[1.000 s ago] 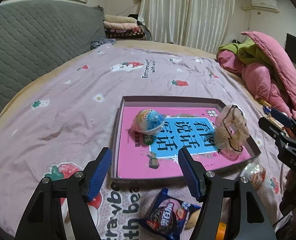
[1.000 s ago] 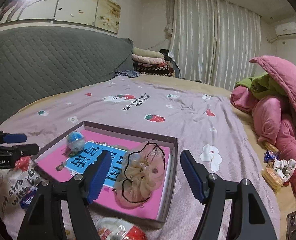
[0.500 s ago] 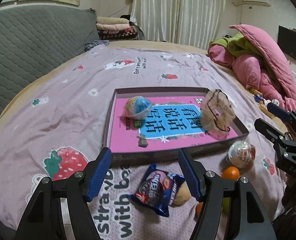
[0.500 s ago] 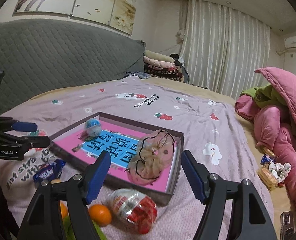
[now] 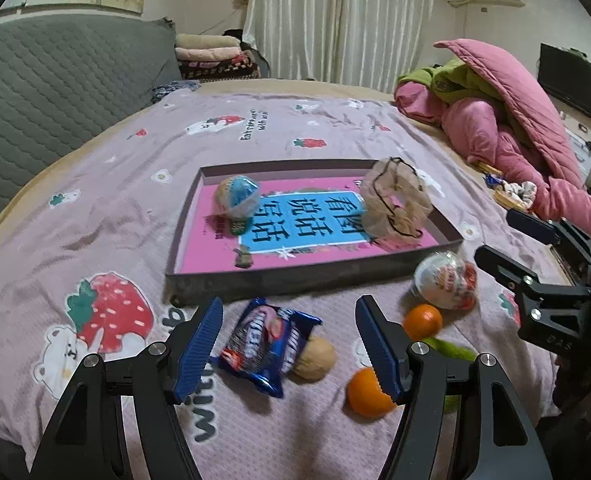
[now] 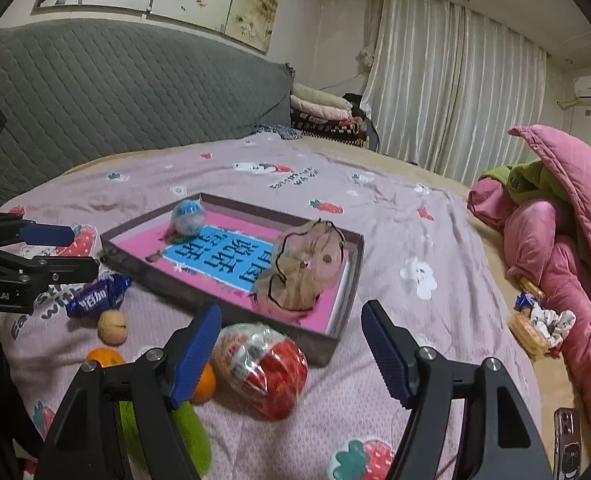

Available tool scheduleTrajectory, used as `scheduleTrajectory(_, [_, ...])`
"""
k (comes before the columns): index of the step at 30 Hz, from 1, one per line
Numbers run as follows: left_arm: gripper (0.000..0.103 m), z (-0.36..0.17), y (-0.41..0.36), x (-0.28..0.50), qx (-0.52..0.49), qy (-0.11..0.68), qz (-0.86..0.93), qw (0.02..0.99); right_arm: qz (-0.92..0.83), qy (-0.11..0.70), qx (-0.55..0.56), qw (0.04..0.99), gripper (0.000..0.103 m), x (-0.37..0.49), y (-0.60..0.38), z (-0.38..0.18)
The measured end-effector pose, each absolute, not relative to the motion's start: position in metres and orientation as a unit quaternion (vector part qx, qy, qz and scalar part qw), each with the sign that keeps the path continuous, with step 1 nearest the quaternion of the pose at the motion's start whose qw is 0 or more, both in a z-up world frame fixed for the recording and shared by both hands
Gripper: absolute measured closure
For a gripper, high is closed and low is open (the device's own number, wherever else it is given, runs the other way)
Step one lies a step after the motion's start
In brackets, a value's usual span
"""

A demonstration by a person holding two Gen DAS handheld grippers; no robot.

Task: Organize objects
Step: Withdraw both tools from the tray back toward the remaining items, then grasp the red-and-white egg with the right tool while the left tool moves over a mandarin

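A shallow brown tray [image 5: 307, 274] [image 6: 345, 280] with a pink and blue book inside lies on the bed. In it sit a blue toy ball [image 5: 238, 199] [image 6: 189, 217] and a beige hair scrunchie [image 5: 395, 204] [image 6: 305, 268]. In front of the tray lie a blue snack packet [image 5: 265, 346] [image 6: 95, 294], a walnut [image 5: 313, 358] [image 6: 112, 326], two oranges [image 5: 422, 321] [image 5: 367, 392] [image 6: 105, 358], a red and white toy egg [image 5: 446, 280] [image 6: 263, 364] and a green fruit [image 6: 191, 436]. My left gripper [image 5: 289, 344] hangs open above the packet. My right gripper [image 6: 291, 350] hangs open above the egg.
Pink and green quilts [image 5: 507, 128] [image 6: 563, 232] are heaped at the right. A small pile of snacks and a white scrunchie [image 6: 539, 324] lies beside them, and a phone [image 6: 569, 444] at the lower right. A grey padded headboard [image 6: 115, 92] runs along the left.
Both grippers have drawn back from the tray, so the packet, walnut, oranges, egg and green fruit in front of it have come into view. Both stay open and empty.
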State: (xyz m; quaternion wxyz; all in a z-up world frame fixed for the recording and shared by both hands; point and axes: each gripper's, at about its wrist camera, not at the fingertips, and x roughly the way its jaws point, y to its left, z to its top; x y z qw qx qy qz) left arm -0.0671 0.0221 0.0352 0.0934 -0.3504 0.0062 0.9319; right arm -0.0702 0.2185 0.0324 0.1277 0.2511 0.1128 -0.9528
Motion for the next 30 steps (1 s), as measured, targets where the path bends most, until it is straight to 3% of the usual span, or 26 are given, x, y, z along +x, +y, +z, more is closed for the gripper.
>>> scheduleTrajectory(30, [0.033,-0.001,0.067,-0.029,-0.375,0.068,0.913,0.145,-0.934,0.123,0.313,0.122,0.031,-0.062,0.222,0.005])
